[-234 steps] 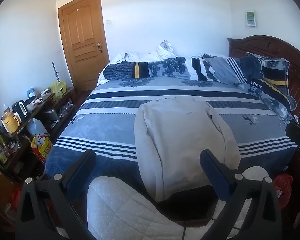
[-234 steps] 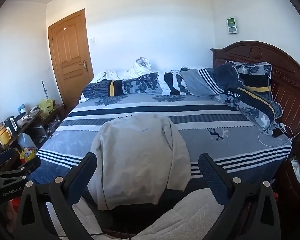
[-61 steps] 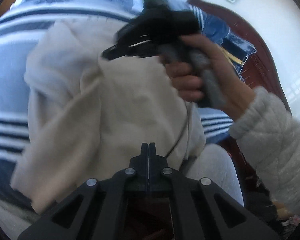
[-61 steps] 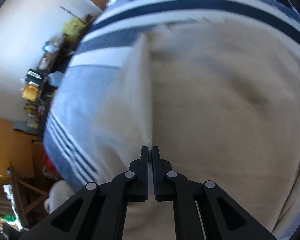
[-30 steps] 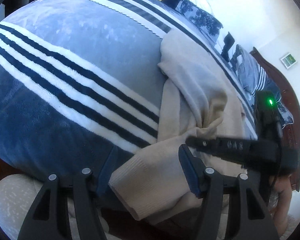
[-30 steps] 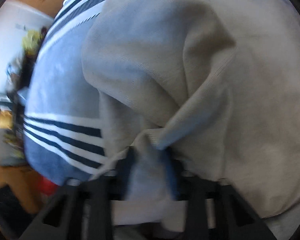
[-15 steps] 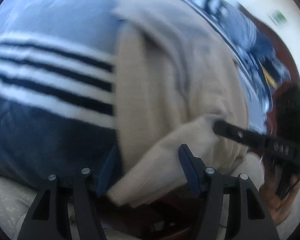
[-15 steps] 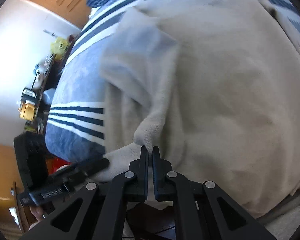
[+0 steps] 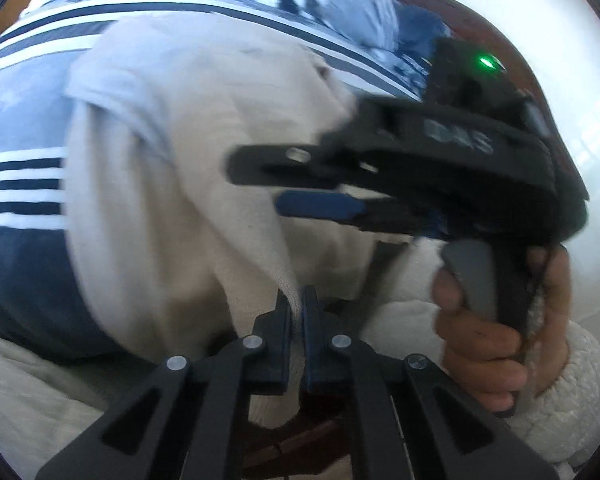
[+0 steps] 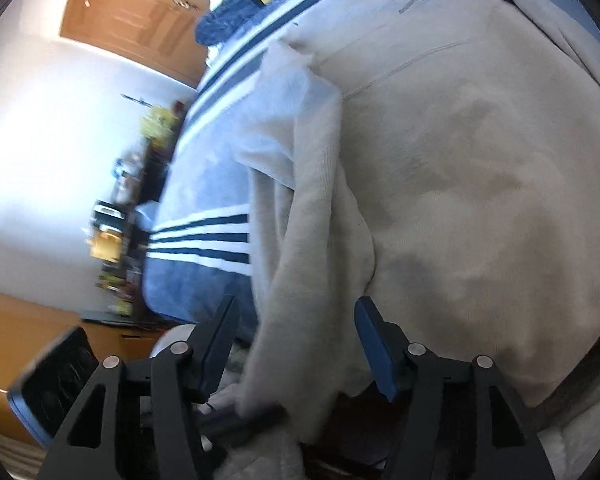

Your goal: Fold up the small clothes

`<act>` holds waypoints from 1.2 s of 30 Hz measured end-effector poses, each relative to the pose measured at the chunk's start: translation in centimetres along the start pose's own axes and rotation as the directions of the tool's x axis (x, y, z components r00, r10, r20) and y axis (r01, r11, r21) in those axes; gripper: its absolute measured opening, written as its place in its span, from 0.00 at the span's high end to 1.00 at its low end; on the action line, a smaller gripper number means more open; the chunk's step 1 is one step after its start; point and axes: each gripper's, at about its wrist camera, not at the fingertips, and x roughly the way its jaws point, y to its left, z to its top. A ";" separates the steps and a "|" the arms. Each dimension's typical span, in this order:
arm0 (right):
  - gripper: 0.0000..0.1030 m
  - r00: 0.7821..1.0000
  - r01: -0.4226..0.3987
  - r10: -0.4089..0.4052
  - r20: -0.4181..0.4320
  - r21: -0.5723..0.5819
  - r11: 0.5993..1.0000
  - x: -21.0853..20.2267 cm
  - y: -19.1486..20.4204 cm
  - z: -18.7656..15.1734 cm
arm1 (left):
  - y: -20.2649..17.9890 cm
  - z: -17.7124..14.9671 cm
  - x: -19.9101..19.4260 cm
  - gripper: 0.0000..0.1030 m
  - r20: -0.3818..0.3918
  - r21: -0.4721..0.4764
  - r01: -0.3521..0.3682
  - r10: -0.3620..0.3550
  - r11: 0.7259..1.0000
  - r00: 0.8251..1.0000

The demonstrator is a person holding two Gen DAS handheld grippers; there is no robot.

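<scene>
Cream knit sweater (image 9: 188, 152) lies on a blue striped bedspread (image 9: 16, 264), its lower edge hanging off the bed's near side; the left gripper (image 9: 298, 304) has just closed, pinching that edge; the right gripper (image 10: 296, 320), held in a hand (image 9: 496, 332), has just spread, cloth loose between its jaws.

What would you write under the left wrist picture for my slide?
Left gripper pinches the cream sweater's sleeve cuff while the right gripper, jaws apart, hovers over the striped bed.
</scene>
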 end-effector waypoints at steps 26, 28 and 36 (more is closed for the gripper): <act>0.53 0.977 0.142 -0.153 0.147 0.085 0.986 -7.6 -10.6 -1.1 | 7.2 6.1 6.8 0.72 -0.109 -0.368 -0.127 0.092 0.921 0.990; 0.53 0.980 0.106 -0.114 0.163 0.054 0.993 -7.9 -10.2 -1.6 | 7.6 6.4 7.6 0.73 -0.111 -0.391 -0.129 0.092 0.911 0.990; 0.94 0.975 0.215 -0.211 0.069 -0.058 0.975 -5.7 -9.4 -2.6 | 6.4 6.5 3.6 0.98 0.031 -0.358 -0.065 0.081 0.931 0.996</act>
